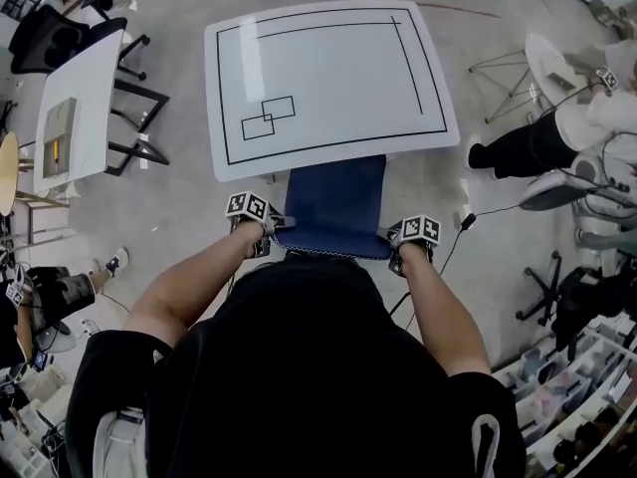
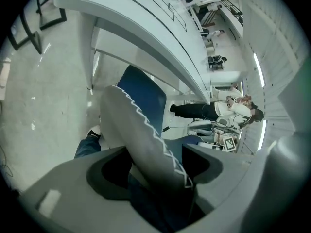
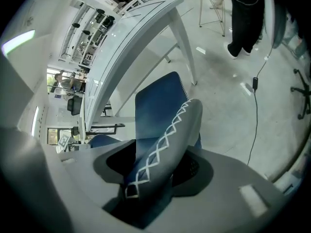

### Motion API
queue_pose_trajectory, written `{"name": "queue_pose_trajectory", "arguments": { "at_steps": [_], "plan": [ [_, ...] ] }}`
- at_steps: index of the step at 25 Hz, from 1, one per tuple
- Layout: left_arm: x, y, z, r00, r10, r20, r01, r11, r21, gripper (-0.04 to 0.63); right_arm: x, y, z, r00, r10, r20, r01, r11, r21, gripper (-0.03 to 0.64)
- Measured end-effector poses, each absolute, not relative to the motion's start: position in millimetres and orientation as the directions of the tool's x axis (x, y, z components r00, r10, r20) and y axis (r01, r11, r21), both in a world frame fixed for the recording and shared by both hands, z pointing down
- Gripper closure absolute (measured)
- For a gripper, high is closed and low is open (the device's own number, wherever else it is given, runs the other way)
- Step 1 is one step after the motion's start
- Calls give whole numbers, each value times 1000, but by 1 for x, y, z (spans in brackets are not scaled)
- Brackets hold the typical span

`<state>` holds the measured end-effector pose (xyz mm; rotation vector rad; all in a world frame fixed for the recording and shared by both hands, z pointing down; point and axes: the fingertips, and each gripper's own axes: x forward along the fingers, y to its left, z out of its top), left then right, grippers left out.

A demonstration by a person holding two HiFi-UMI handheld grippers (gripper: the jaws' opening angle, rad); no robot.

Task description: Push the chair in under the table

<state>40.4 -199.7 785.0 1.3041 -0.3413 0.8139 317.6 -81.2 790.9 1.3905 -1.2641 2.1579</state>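
The left claw (image 1: 267, 229) and right claw (image 1: 398, 249) each clamp an end of the grey backrest (image 3: 165, 144) — the blue chair (image 1: 333, 205) stands with its seat's front edge under the white tabletop (image 1: 328, 78).

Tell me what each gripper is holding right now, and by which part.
Both hold the chair: the left gripper and the right gripper are each shut on the stitched top edge of its backrest, one near each end.
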Motion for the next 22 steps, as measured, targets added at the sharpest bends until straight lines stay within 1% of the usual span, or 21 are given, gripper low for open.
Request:
{"name": "queue_pose_trajectory", "arguments": {
  "at_steps": [12,18,22],
  "plan": [
    [80,-230,793,721,188,667,-693,180,698,277,375,-168,808,-552,-128,824,-707,-452,-544,360],
    [88,-244,799,729,121,674,-682,219,698,277,388,-205,815,-559,-117,821,-733,-394,-555,360],
    [93,-255,803,730,86,678,-676,234,699,276,393,-221,820,-563,-124,817,-733,-382,-563,360]
  ]
}}
